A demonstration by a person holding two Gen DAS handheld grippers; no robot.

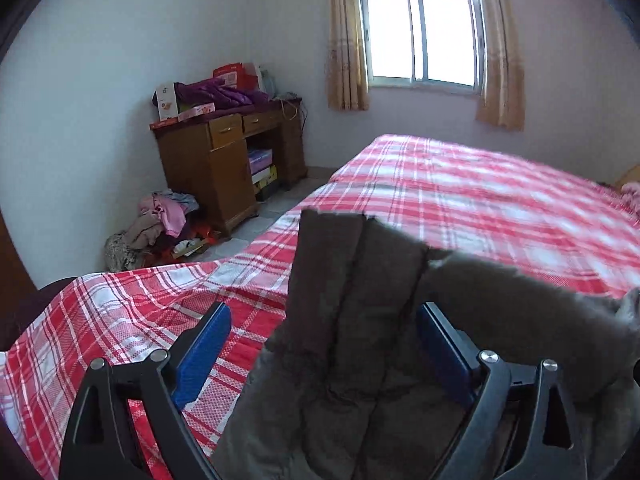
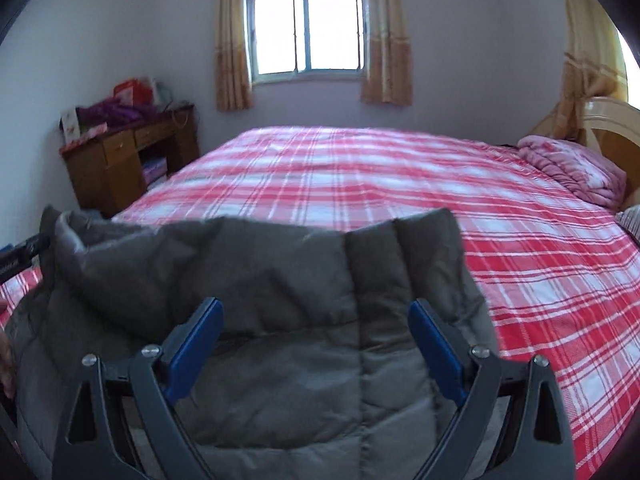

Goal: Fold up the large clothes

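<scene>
A grey quilted padded garment (image 1: 360, 320) lies at the near edge of the bed with the red-and-white checked sheet (image 1: 460, 200). My left gripper (image 1: 324, 316) is open, its blue pads wide apart, with the garment's end between and over them. In the right wrist view the same garment (image 2: 280, 288) is bunched under and ahead of my right gripper (image 2: 316, 312), which is also open with the fabric between its fingers. Neither gripper pinches the cloth. The garment's lower part is hidden below both views.
A wooden desk (image 1: 224, 160) with boxes and purple cloth stands against the far left wall, a clothes pile (image 1: 160, 220) on the floor beside it. A folded pink quilt (image 2: 572, 168) lies by the headboard at the right. A curtained window (image 2: 308, 28) is behind the bed.
</scene>
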